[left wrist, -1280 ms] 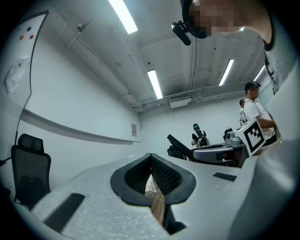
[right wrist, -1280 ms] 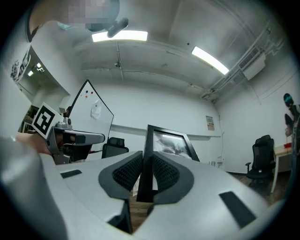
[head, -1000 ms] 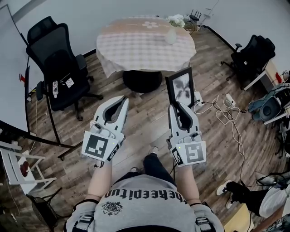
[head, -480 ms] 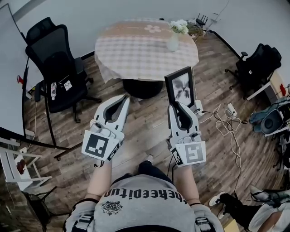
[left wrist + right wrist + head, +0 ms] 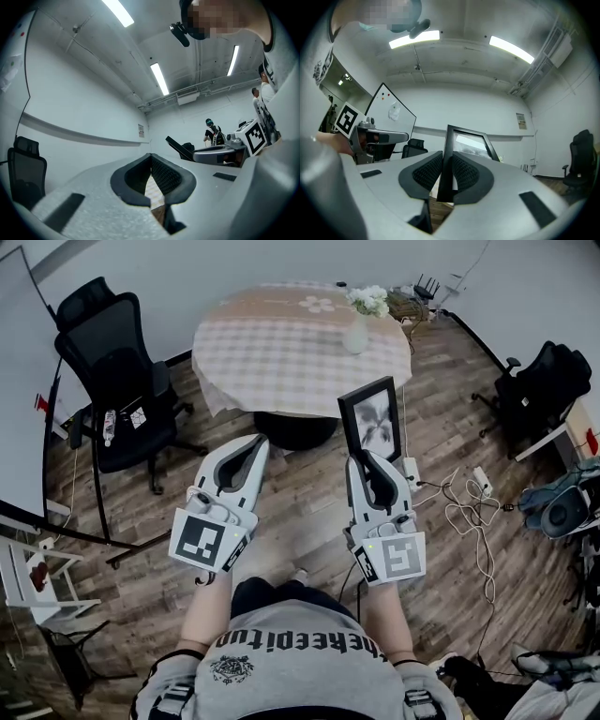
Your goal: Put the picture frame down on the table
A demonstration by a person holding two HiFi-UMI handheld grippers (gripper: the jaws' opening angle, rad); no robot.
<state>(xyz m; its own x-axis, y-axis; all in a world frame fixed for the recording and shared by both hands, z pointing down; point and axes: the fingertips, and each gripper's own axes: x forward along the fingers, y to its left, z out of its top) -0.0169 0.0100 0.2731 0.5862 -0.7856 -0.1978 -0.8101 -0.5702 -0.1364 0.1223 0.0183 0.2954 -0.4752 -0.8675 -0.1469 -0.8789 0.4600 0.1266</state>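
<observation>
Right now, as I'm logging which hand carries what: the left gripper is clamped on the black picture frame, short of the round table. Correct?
Not quite: the right gripper is the one clamped on the black picture frame, short of the round table. The right gripper view shows its jaws closed on the frame's edge; the left gripper holds nothing.

Table (image 5: 281, 343) ahead; vase (image 5: 355, 334) on its far right part. Chair (image 5: 117, 381) left of table, second chair (image 5: 548, 381) far right. Frame (image 5: 372, 420) upright between right gripper (image 5: 364, 457) jaws, just before table. Left gripper (image 5: 253, 448) to its left. Cables (image 5: 469, 512) on floor (image 5: 300, 512), right.
</observation>
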